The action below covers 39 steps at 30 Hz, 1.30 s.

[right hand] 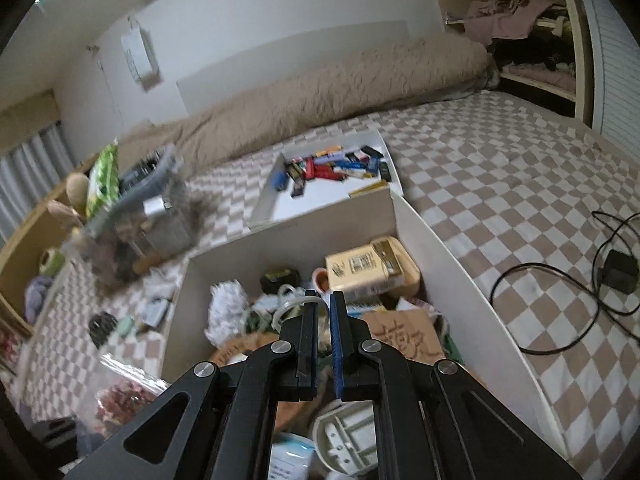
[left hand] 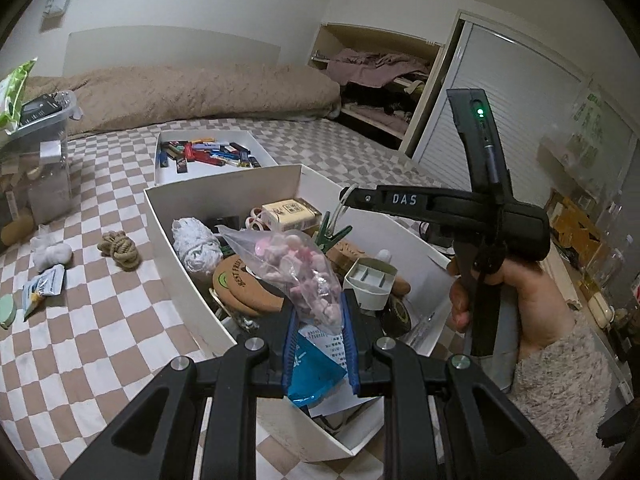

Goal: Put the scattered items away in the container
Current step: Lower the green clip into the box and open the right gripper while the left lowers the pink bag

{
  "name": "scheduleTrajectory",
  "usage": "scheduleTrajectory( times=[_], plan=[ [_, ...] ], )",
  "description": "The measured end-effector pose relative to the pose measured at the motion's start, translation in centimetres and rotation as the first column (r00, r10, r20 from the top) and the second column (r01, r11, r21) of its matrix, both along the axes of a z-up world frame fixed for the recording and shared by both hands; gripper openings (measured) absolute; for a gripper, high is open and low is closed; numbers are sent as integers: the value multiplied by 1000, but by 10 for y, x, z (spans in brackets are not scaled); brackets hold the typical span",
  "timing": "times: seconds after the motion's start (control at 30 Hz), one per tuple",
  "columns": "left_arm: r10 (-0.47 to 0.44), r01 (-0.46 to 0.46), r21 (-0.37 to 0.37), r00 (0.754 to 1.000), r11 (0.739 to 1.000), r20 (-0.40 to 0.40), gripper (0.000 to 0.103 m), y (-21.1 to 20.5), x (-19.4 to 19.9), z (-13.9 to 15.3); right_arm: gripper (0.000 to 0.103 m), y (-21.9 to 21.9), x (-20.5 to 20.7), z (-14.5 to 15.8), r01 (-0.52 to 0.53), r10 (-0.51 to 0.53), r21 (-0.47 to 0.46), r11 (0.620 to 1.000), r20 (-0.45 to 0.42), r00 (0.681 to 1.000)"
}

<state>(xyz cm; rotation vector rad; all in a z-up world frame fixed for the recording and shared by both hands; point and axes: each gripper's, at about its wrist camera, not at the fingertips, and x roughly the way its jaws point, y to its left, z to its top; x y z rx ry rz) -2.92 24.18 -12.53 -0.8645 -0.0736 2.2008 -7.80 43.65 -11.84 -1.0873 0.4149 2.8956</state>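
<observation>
My left gripper point(left hand: 319, 332) is shut on a clear plastic bag of pink and white bits point(left hand: 298, 272), held over the white container box point(left hand: 188, 224) that stands on the checkered bed. The box holds many small items. My right gripper point(right hand: 323, 312) is nearly closed on a white plastic ring point(right hand: 294, 306), above the same box point(right hand: 440, 240). The right gripper also shows in the left wrist view point(left hand: 348, 198), held by a hand over the box's far right part. The bag shows at the lower left of the right wrist view point(right hand: 120, 392).
Loose items lie left of the box: a rope knot point(left hand: 120, 248), white socks point(left hand: 52, 254), small packets point(left hand: 42, 290). A white tray of small colourful packs point(left hand: 208, 154) sits behind. A clear bin point(left hand: 44, 152) stands far left. A black cable and charger point(right hand: 616, 272) lie at the right.
</observation>
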Motion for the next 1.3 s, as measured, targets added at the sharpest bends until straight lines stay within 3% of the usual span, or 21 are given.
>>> scheduleTrajectory(
  times=[0.3, 0.5, 0.73, 0.93, 0.97, 1.03, 1.07, 1.1, 1.3],
  plan=[
    [-14, 14, -13, 1000, 1000, 5, 20, 6, 6, -1, 7, -4, 5, 1, -5, 2, 85, 996, 38, 999],
    [-21, 21, -17, 1000, 1000, 12, 20, 9, 6, -2, 7, -2, 7, 4, -9, 7, 78, 997, 30, 1000],
    [-29, 31, -37, 999, 999, 35, 20, 15, 4, -9, 7, -16, -4, -13, -69, 51, 125, 990, 144, 988],
    [-33, 36, -60, 998, 998, 53, 20, 19, 2, -13, 8, -16, 1, -17, -74, 43, 164, 984, 186, 982],
    [-35, 39, -68, 998, 997, 53, 21, 20, 3, -13, 14, -16, 3, -17, -79, 47, 162, 984, 189, 981],
    [-38, 42, -80, 998, 996, 56, 21, 21, 2, -14, 50, -17, 6, -16, -82, 44, 183, 980, 203, 978],
    [-38, 43, -83, 998, 996, 58, 21, 21, 2, -15, 96, -18, 7, -15, -84, 41, 203, 976, 205, 978],
    [-36, 42, -86, 997, 995, 63, 21, 21, 2, -15, 103, -20, 10, -14, -90, 45, 226, 970, 199, 979],
    [-26, 33, -108, 997, 994, 68, 21, 22, 2, -17, 103, -22, 13, -12, -87, 46, 251, 964, 162, 986]
  ],
)
